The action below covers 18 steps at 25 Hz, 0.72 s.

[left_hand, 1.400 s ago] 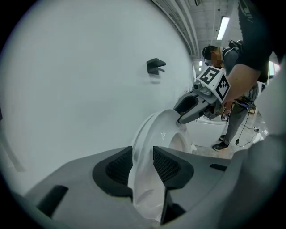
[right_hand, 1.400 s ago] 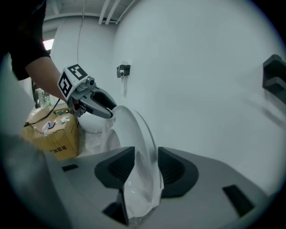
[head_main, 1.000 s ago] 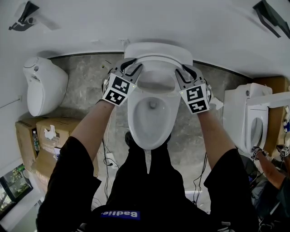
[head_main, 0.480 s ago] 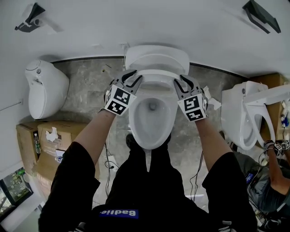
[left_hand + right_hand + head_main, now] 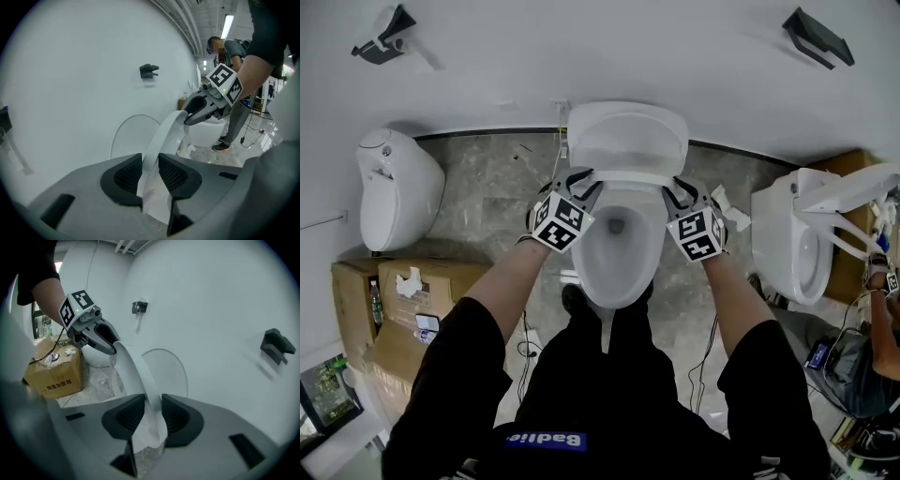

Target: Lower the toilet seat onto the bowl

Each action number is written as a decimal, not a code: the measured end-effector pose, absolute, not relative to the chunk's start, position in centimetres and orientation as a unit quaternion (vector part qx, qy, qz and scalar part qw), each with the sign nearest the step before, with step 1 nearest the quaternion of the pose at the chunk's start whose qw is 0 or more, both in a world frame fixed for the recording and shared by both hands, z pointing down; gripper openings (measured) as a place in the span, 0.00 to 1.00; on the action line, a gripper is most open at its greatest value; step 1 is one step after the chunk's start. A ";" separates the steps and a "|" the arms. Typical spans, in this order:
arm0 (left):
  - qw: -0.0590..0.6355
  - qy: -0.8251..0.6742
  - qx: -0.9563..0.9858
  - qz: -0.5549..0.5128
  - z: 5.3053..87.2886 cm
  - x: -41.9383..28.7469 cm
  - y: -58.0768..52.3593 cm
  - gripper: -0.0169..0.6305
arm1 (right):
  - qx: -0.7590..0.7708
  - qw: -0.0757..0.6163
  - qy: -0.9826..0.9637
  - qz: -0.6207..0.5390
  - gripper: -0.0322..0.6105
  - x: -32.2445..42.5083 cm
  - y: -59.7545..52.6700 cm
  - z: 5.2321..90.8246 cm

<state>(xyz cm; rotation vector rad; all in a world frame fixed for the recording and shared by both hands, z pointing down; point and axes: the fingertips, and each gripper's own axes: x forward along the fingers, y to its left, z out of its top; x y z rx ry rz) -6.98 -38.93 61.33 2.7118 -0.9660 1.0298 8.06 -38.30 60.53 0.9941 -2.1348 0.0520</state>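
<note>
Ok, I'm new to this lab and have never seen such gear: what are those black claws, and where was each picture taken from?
No robot: a person holds a two-jaw tool in each hand. The head view looks down from a camera on their head; each gripper view comes from a camera on that tool. The left gripper and right gripper each clamp one side of the toilet seat, tilted above the bowl, not yet down. Cardboard boxes sit on the floor.
</note>
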 end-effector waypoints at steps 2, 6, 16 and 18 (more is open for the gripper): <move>0.039 -0.305 0.890 0.337 61.4 -6.9 -37.9 0.20 | 0.394 0.391 -0.831 0.022 0.24 8.2 -37.3 60.7; 0.034 -0.281 0.898 0.336 61.7 -6.6 -35.4 0.20 | 0.407 0.407 -0.818 0.026 0.24 8.2 -35.0 60.8; 0.026 -0.235 0.917 0.321 62.7 -6.5 -28.8 0.23 | 0.403 0.452 -0.795 0.029 0.24 8.0 -29.0 62.0; 0.022 -0.240 0.916 0.321 62.9 -6.4 -27.7 0.23 | 0.393 0.456 -0.798 0.017 0.24 8.1 -27.9 62.2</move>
